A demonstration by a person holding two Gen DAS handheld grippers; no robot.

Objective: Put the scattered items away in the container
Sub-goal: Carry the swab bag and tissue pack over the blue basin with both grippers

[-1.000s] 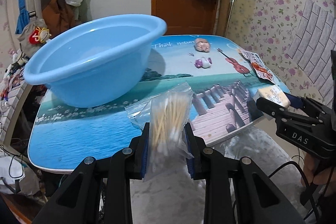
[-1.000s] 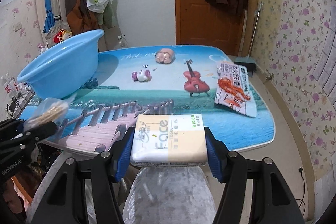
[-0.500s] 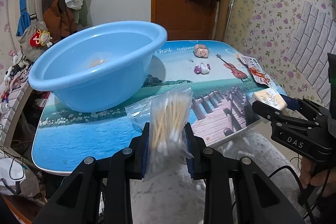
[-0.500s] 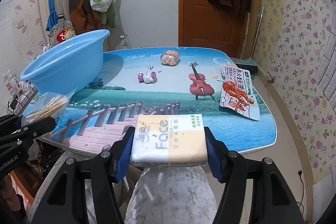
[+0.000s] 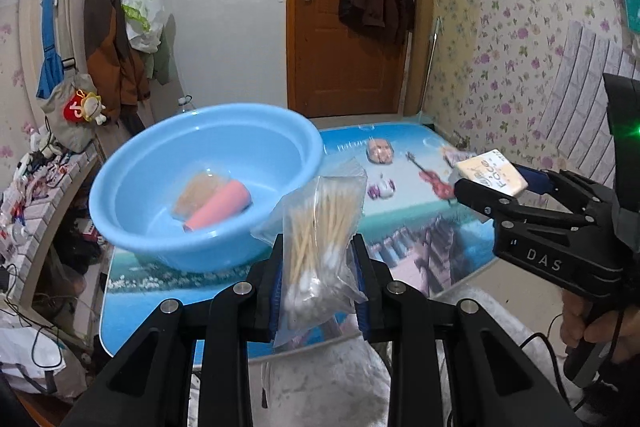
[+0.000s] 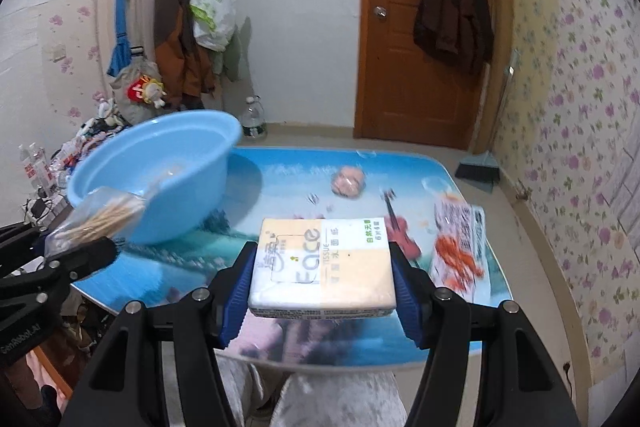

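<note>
My left gripper (image 5: 318, 247) is shut on a clear bag of cotton swabs (image 5: 320, 239), held in the air before the table's near edge. My right gripper (image 6: 322, 263) is shut on a white and yellow tissue pack (image 6: 324, 263), also lifted above the near edge. The blue basin (image 5: 204, 183) stands on the table's left side with a pink cup (image 5: 218, 207) and a brownish packet (image 5: 196, 193) inside. In the left wrist view the right gripper (image 5: 496, 183) shows at the right with the tissue pack (image 5: 490, 173). In the right wrist view the swab bag (image 6: 100, 217) is at the left, before the basin (image 6: 160, 179).
On the picture-printed table (image 6: 280, 179) lie a snack packet with red print (image 6: 460, 239) at the right and a small round pinkish item (image 6: 349, 181) at the back. A door, hanging coats and a broom stand behind. Clutter fills the floor at left. A hand (image 5: 588, 319) holds the right gripper.
Both grippers have risen with their loads, so the views look down into the basin and show the cup and packet in it. The grips are unchanged.
</note>
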